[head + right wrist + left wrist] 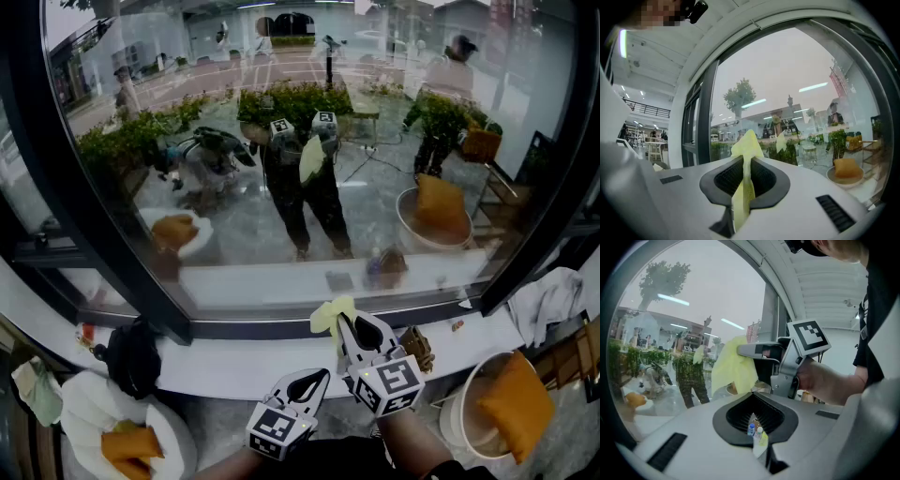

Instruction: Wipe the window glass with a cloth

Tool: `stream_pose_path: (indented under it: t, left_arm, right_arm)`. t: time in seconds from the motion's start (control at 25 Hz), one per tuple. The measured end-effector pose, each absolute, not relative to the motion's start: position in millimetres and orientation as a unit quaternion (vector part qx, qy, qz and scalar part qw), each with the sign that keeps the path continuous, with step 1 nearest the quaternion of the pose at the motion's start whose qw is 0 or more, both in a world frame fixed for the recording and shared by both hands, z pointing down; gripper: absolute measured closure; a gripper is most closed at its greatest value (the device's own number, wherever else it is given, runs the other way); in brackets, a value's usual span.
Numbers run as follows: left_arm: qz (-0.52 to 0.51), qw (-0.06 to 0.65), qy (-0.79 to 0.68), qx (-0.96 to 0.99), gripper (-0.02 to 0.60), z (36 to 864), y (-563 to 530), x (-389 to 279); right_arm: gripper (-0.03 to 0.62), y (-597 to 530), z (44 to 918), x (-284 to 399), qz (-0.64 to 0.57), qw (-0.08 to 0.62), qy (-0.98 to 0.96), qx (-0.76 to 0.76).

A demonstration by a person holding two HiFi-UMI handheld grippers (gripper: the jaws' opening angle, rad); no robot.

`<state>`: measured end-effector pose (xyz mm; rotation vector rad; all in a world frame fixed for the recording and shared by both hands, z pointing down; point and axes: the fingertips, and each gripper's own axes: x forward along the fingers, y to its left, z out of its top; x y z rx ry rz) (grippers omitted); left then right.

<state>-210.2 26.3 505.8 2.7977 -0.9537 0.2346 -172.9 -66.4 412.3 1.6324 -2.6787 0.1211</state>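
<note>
The window glass [309,141] fills the upper head view and mirrors the person and both grippers. My right gripper [349,325] is shut on a yellow cloth [328,314], held just above the sill and close to the bottom edge of the pane. In the right gripper view the cloth [746,146] sticks up out of the closed jaws of the right gripper [745,173]. My left gripper [317,378] hangs lower and nearer to me, shut with nothing in it. The left gripper view shows its own jaws [755,425] closed, with the cloth [733,365] beyond them.
A white sill [234,361] runs under the black window frame [103,234]. On the sill lie a black bundle [131,356] and a small brown object [419,345]. White round seats with orange cushions [492,403] stand below. At the right hangs a white cloth [548,300].
</note>
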Motion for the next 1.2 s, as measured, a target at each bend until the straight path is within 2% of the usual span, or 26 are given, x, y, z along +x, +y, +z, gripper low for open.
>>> stream_pose_path:
  t: [0.24,1.2]
  left_arm:
    - [0.066,0.1,-0.369,0.922,0.574,506,12,-229]
    - [0.048,0.111,-0.391,0.912,0.574,503,-10,-237]
  right_arm:
    - [0.542,-66,412,-165,0.038,-0.001,-0.85,0.525]
    - [0.542,-116,393,-153,0.003,0.002,-0.839,0.544]
